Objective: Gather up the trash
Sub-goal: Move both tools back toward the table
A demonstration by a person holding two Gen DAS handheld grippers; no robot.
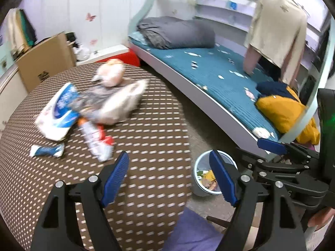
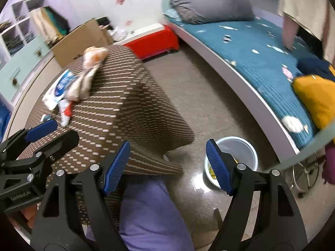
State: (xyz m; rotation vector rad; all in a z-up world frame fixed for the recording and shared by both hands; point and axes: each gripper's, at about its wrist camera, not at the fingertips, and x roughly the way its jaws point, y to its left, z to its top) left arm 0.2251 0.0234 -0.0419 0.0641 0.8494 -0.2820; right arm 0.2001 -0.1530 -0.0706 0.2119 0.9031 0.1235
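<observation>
Trash lies on a brown patterned table [image 1: 146,138]: a blue-and-white bag [image 1: 59,113], a crumpled white plastic bag [image 1: 123,102], a red-and-white wrapper [image 1: 95,138], a small blue-white wrapper [image 1: 47,150] and a pale bundle [image 1: 111,72]. The same heap [image 2: 71,87] shows in the right wrist view. A white bin [image 1: 206,175] [image 2: 240,152] with some trash stands on the floor beside the table. My left gripper [image 1: 169,177] is open and empty over the table's near edge. My right gripper [image 2: 167,167] is open and empty, above the floor between table and bin.
A bed with a teal cover [image 1: 211,71] runs along the right, with a grey duvet [image 1: 178,31] and a yellow cushion [image 1: 280,108]. A red box [image 2: 152,39] and a cardboard box [image 1: 44,60] stand behind the table. A purple-clad leg [image 2: 150,215] is below.
</observation>
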